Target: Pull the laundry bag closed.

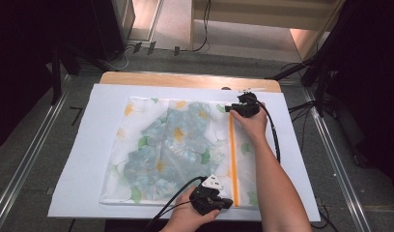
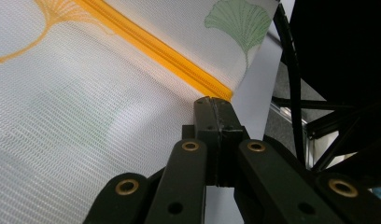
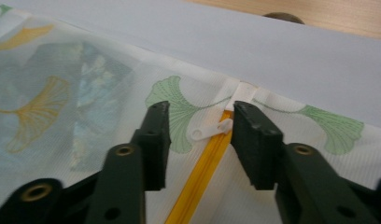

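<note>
Softly, a thin mesh bag (image 1: 180, 150) lay flat on the surface (image 1: 84, 145).
It looked light and floppy. Left fingers (image 2: 212, 109) were squeezed shut on its edge by the orange zipper (image 2: 156, 49). Right fingers (image 3: 198, 123) stood half open, with the small white pull tab (image 3: 209, 130) between them, the best place to grab.

Mesh cloth bag (image 1: 175, 150) (sheer), matt paper sheet (image 1: 89, 145)

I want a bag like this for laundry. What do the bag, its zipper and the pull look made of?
Bag: fine woven mesh, probably synthetic; the weave shows and contents show through.
Zipper: orange, likely nylon coil; matte.
Pull: white, smooth, probably plastic.
</note>
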Available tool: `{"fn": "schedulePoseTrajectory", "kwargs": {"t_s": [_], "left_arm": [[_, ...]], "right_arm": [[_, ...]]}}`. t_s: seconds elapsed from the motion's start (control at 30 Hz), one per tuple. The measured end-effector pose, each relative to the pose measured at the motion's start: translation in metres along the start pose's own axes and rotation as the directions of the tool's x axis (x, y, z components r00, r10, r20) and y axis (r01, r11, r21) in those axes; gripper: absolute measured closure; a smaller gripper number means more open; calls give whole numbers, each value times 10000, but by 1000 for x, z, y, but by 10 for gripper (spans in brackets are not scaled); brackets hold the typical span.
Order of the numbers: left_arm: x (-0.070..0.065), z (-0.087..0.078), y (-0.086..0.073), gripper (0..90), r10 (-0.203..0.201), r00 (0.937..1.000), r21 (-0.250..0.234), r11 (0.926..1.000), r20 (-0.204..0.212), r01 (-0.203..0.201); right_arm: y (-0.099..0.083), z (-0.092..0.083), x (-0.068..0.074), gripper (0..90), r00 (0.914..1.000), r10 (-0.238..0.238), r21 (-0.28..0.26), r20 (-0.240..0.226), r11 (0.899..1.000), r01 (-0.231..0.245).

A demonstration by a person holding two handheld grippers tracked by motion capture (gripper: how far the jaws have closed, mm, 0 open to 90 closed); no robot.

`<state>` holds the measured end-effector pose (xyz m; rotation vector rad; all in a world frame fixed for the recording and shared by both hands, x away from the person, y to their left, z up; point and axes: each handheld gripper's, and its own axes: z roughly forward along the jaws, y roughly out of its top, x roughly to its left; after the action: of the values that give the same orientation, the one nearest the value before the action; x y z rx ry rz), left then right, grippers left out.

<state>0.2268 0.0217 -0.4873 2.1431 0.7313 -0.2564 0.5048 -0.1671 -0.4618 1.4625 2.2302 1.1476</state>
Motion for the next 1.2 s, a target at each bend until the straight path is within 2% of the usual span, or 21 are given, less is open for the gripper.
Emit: {"fn": "schedulePoseTrajectory", "kwargs": {"t_s": [0.13,0.17,0.23,0.27,0.3,0.33,0.37,0.4,0.43,0.5,0.57,0.67,0.7,0.77,0.83,0.93,0.97,1.0,1.1,1.17,1.2], "left_arm": [[-2,-1,-1,900,235,9997,-67,9997,82,-235],[-2,-2,-1,819,334,9994,-160,9993,77,-333],[-1,-3,-1,759,291,9994,-290,9992,165,-286],[1,-7,-1,714,125,9996,-562,9984,247,-111],[1,-7,-1,677,125,9996,-562,9984,247,-111],[2,-9,-1,628,111,9995,-705,9975,279,-92],[3,-11,-2,573,132,9997,-730,9973,213,-116],[3,-12,-2,573,163,9997,-797,9967,166,-149],[4,-16,-2,435,219,9998,-966,9951,-43,-222],[4,-18,-1,333,231,9995,-1089,9937,-199,-252],[8,-29,0,252,150,9982,-1486,9886,-581,-235],[11,-39,1,178,105,9972,-1682,9855,-744,-230],[16,-50,0,131,114,9953,-1825,9828,-959,-289],[19,-56,-1,120,105,9944,-1928,9807,-1051,-307],[30,-72,-7,100,119,9891,-2115,9764,-1470,-432],[45,-88,-15,71,-188,9863,-2444,9694,-1638,-221],[45,-88,-15,62,-188,9863,-2444,9694,-1638,-221],[54,-100,-18,61,-415,9848,-2762,9611,-1685,-67],[65,-116,-21,61,-697,9765,-3136,9495,-2039,22],[68,-122,-22,61,-740,9754,-3233,9463,-2075,30],[71,-128,-22,61,-760,9725,-3260,9454,-2204,0]], "right_arm": [[-9,-16,3,441,9997,92,-571,-218,9983,-104],[-11,-20,4,410,9997,31,-683,-236,9977,-47],[-14,-24,5,382,9996,16,-785,-285,9969,-39],[-20,-30,7,302,9995,2,-904,-310,9959,-30],[-20,-30,7,302,9995,2,-904,-310,9959,-30],[-26,-33,9,212,9995,-28,-807,-305,9967,4],[-30,-35,10,161,9997,-69,-720,-221,9974,53],[-30,-35,10,161,9997,-69,-720,-221,9974,53],[-36,-40,12,124,9999,-85,-658,-82,9978,80],[-41,-44,14,122,9999,-116,-766,32,9970,118],[-51,-53,15,68,9998,-80,-834,-163,9965,67],[-58,-60,17,49,9995,-63,-925,-300,9957,35],[-65,-68,18,30,9988,-31,-1001,-489,9950,-19],[-68,-72,18,28,9985,-64,-1041,-552,9946,6],[-78,-83,20,22,9979,-86,-1121,-641,9937,13],[-88,-94,22,15,9971,-67,-1228,-757,9924,-26],[-92,-97,23,13,9970,-55,-1239,-768,9923,-41],[-95,-100,24,11,9970,-99,-1260,-763,9920,2],[-106,-108,27,5,9968,-224,-1345,-767,9908,119],[-110,-112,28,4,9963,-153,-1390,-840,9903,35],[-113,-116,28,2,9957,-139,-1474,-915,9891,2]]}}
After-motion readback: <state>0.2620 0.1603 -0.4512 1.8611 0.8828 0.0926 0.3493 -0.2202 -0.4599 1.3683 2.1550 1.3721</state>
